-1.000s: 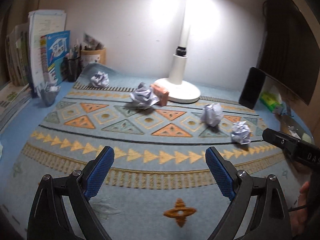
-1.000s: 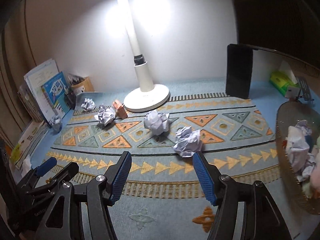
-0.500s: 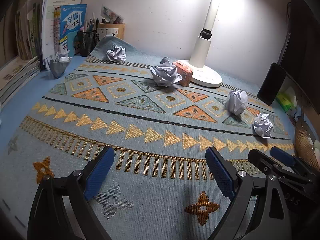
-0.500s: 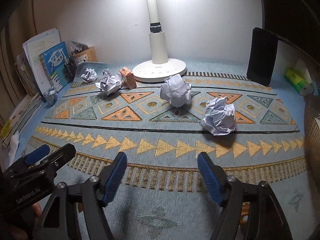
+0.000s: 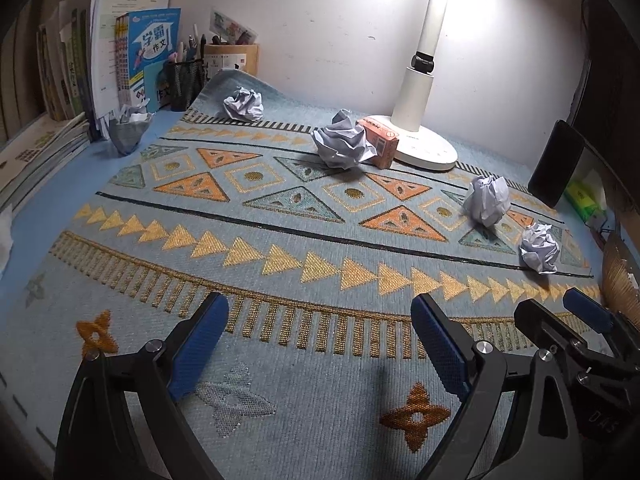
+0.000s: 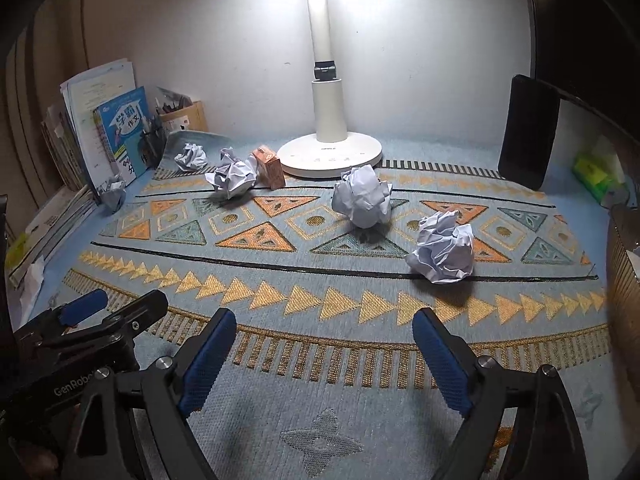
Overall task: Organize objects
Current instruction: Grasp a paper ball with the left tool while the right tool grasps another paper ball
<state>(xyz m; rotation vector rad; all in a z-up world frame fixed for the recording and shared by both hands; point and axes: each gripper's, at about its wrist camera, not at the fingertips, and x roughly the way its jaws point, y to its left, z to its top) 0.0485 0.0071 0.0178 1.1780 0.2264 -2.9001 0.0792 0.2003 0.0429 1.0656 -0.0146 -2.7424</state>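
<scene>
Hovering low over the near edge of the mat [image 6: 320, 380] on the bench, left gripper [image 5: 320, 344] and right gripper [image 6: 324, 352] side by side, jaws apart and empty, with four paper balls [image 6: 442, 250] on the mat ahead, one touching the orange box [image 6: 270, 166] beside the lamp base [image 6: 330, 156].

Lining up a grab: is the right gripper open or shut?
Open. The right gripper has its blue pads spread wide, only mat between them.
</scene>
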